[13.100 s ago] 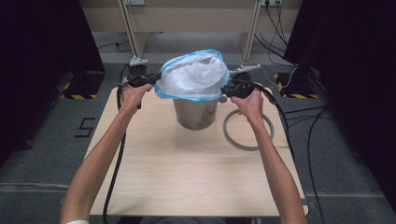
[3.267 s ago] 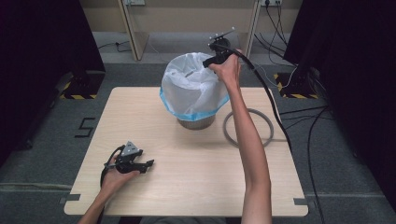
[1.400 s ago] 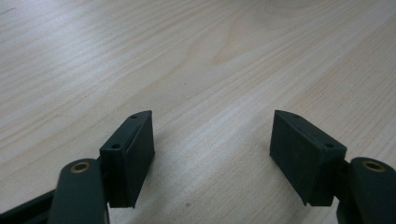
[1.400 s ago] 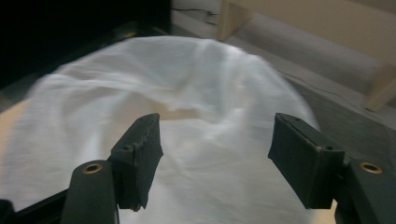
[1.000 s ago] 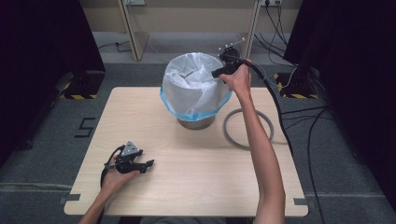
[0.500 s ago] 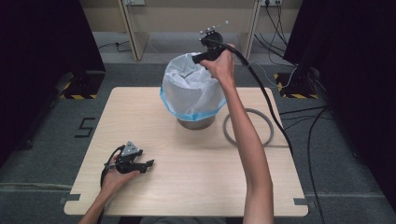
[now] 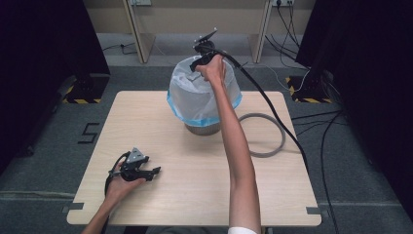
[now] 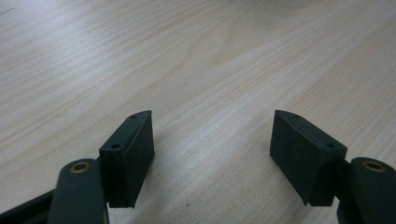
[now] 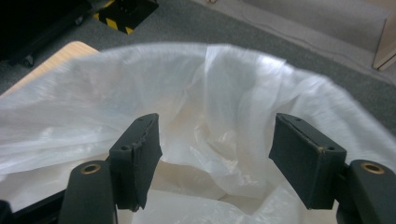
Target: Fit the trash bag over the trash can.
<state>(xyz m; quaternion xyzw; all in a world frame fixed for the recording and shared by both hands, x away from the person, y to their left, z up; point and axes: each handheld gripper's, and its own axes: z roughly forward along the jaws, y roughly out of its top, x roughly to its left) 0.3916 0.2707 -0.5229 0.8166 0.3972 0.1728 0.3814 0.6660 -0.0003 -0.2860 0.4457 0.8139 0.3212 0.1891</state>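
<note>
A grey bin [image 7: 201, 128] stands at the back of the wooden table [image 7: 195, 195], lined with a white plastic bag [image 7: 195, 100] whose blue-edged hem is folded down over the outside. My right gripper [image 7: 195, 66] hovers over the far rim of the bag, open. In the right gripper view its jaws [image 9: 215, 119] stand apart above the bag's crumpled inside [image 9: 219, 154], with nothing pinched. My left gripper [image 7: 156, 171] rests on the table near the front left, open over bare wood [image 8: 212, 116].
A grey ring [image 7: 267, 152] lies flat on the table just right of the bin. The right gripper's black cable [image 7: 277, 117] trails over the table's right side to the floor. Dark cabinets flank the table.
My right gripper has slid left along the bag's far rim, from its right side to near its back middle. The left hand has stayed put.
</note>
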